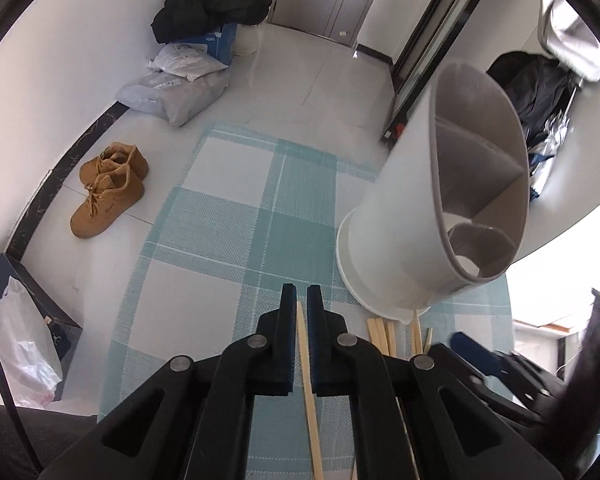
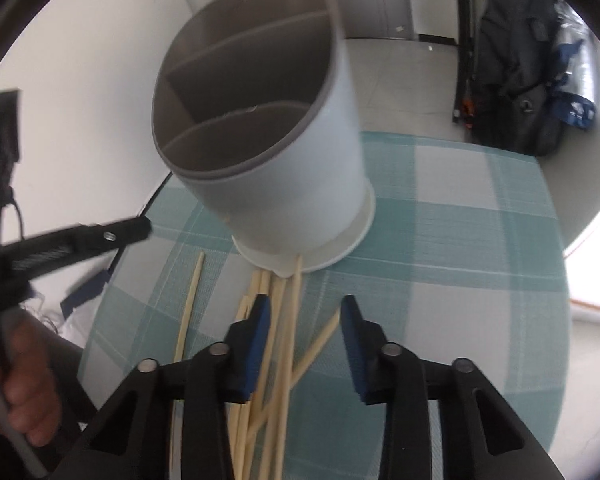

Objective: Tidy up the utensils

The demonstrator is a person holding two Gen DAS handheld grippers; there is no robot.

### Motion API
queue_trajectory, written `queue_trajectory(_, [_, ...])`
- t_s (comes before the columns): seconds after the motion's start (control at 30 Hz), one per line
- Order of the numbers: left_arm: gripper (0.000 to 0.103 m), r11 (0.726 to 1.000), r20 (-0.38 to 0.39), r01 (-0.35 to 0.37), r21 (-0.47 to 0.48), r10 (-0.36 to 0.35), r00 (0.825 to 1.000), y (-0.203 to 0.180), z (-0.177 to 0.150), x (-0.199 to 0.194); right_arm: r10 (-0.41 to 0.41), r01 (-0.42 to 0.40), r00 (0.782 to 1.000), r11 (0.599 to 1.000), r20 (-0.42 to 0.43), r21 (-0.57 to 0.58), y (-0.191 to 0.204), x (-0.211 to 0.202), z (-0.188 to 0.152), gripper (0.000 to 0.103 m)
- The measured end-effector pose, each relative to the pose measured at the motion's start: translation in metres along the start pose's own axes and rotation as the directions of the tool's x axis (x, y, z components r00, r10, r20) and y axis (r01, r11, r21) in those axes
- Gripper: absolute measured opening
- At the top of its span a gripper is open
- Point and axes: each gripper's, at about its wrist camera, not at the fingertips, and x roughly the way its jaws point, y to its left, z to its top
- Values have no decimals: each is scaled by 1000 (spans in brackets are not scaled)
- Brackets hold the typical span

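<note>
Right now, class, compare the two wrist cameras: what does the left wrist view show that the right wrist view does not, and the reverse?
Only the left wrist view shows the tan boots on the floor and the left gripper shut on a single chopstick.

Only the right wrist view shows a hand, and the right gripper with several chopsticks between its jaws.

Both show the divided utensil holder on the checked mat.

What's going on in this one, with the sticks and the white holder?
A person is sorting wooden chopsticks into a white divided utensil holder, empty so far, on a checked placemat. The left hand-held gripper is shut on one chopstick. The right hand-held gripper hangs over the loose chopstick pile, its jaws apart and gripping nothing.
</note>
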Motion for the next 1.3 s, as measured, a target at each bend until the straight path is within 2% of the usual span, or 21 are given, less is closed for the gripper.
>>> queue_trajectory(0.03, [1,1000,-1,13,-9,-13,1000,4,2,-1,-5,5,1000,1000,-5,-6,2,5,1,25])
queue_trajectory(0.17, [1,997,-19,52,-52,-53,998,20,5,0,-11,10,1000,1000,-26,-24,5,21,2,20])
queue_trajectory(0.2, [1,997,-23,50,-56,-51,998,26,6,1,-21,20,999,999,-30,-32,6,24,2,13])
queue_trajectory(0.23, [4,997,-35,50,-58,-53,998,28,7,4,-25,24,999,999,-30,-31,6,25,2,7])
queue_trajectory(0.27, [10,997,-52,48,-61,-51,997,31,6,7,-17,17,1000,999,-25,-28,6,24,2,6])
queue_trajectory(0.37, [24,995,-92,48,-87,-56,994,40,3,14,-14,13,1000,1000,-8,-27,7,22,3,4])
queue_trajectory(0.47, [33,995,-121,32,-94,-44,992,45,0,22,-8,8,1000,1000,1,-4,1,16,5,3])
queue_trajectory(0.67, [34,997,-175,13,-73,-26,984,39,-4,30,25,-28,999,997,38,74,-14,0,4,3])
queue_trajectory(0.87, [35,1000,-201,-16,-8,14,979,28,-10,37,62,-70,996,987,60,142,-29,-9,2,3])
queue_trajectory(0.93, [41,1000,-184,-5,6,6,983,26,-11,36,70,-82,994,985,79,151,-32,-16,2,3])
queue_trajectory(0.97, [42,1000,-171,27,11,-25,985,24,-11,36,75,-88,993,984,93,157,-33,-19,2,3])
queue_trajectory(1.03, [43,999,-183,42,16,-38,982,22,-12,37,84,-104,989,979,118,174,-39,-26,3,3])
queue_trajectory(1.2, [48,998,-173,-28,61,38,984,8,-10,40,126,-178,970,950,206,257,-60,-46,1,3])
queue_trajectory(1.3, [48,990,-184,-98,97,115,976,-2,-12,41,133,-206,959,935,251,290,-71,-55,0,3])
